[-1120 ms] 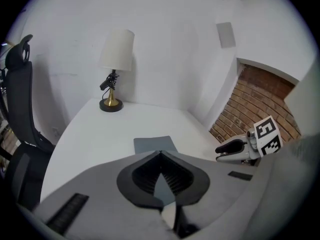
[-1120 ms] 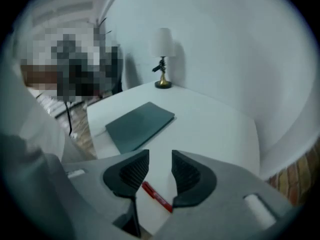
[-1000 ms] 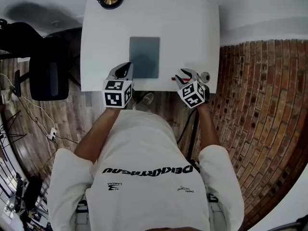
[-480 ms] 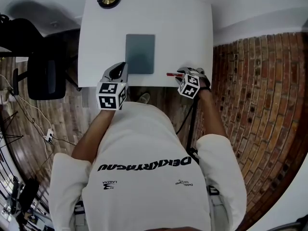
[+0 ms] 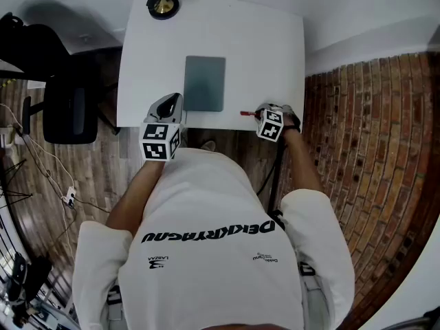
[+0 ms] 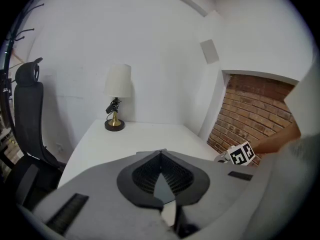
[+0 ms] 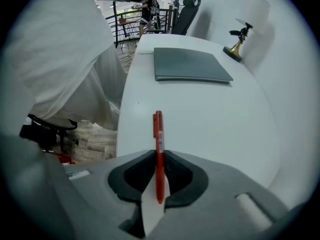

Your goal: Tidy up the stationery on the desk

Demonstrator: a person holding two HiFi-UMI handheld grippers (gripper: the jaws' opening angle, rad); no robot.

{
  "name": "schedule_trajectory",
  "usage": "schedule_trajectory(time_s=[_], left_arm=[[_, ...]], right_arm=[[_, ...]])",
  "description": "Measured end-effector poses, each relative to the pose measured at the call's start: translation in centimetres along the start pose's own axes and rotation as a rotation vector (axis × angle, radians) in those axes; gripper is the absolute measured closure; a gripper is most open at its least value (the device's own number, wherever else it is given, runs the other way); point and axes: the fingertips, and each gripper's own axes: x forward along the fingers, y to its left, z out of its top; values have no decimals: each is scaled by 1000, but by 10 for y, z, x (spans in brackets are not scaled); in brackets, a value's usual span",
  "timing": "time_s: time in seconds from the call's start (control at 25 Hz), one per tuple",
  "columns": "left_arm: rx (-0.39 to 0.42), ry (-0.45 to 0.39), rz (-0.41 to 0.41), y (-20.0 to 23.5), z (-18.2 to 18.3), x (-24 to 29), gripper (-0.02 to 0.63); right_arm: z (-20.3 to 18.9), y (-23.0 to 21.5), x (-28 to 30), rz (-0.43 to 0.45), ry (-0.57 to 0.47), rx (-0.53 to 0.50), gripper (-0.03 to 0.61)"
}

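Note:
A red pen (image 7: 158,144) is pinched between the jaws of my right gripper (image 7: 159,156), its cap end sticking out over the white desk (image 7: 210,119). From above, the right gripper (image 5: 262,115) sits at the desk's front edge on the right. The pen (image 5: 246,113) points left from it. A grey notebook (image 5: 205,83) lies flat in the middle of the desk, and it also shows ahead in the right gripper view (image 7: 190,65). My left gripper (image 5: 169,108) hovers at the front edge just left of the notebook. Its jaws (image 6: 161,155) are shut and hold nothing.
A small brass desk lamp (image 5: 163,5) stands at the desk's far left corner. A black office chair (image 5: 65,108) is left of the desk. A brick surface (image 5: 364,150) runs along the right. The person's torso fills the space in front of the desk.
The right gripper has turned and drawn in a little at the front edge, still holding the red pen, which now points left. The left gripper has barely moved.

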Motion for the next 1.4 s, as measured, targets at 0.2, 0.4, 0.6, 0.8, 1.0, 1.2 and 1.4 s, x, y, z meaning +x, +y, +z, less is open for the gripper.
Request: schedule_trajectory(time_s=[0.2,0.4,0.6,0.8,1.0,1.2,1.4], left_arm=[[14,-40,-22,2,1,-1,615],[76,-108,-88,-5,2,-6,615],[143,-199,-120,-8,4,-14,615],[168,-269,-85,3,11,-21,615],[179,-284,-64,9,12,-24,615],[195,-288,-55,10,12,-26,615],[191,-279,-46,16,12,-26,615]], right_arm=[[2,-1,-6,-6,-21,60,528],[18,-16,-30,-29,-129,260,528],[36,-45,-43,-35,-289,653,528],[52,-61,-42,1,-399,1023,528],[76,-77,-36,52,-477,1248,526],[94,-97,-25,71,-496,1342,526],[109,-111,-15,114,-490,1407,526]])
